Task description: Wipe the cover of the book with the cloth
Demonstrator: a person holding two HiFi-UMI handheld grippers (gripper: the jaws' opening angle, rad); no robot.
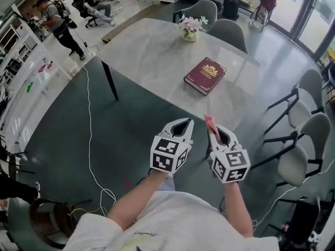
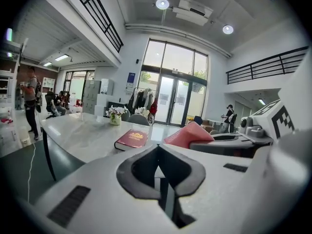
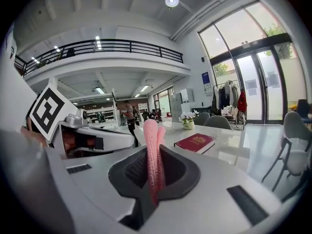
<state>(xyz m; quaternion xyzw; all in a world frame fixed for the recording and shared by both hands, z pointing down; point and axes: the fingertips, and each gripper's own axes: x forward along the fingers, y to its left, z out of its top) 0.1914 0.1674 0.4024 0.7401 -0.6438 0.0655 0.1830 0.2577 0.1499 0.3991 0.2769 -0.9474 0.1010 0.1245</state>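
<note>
A dark red book with a gold emblem lies flat on the grey marble table, near its right edge; it also shows in the left gripper view and the right gripper view. My right gripper is shut on a pink cloth that sticks up between its jaws. My left gripper is shut and holds nothing. Both grippers hover side by side in front of the table's near edge, well short of the book.
A small vase of flowers stands at the table's far side. Grey chairs stand to the right and behind the table. A white cable runs across the dark floor at the left. People stand and sit far off at the upper left.
</note>
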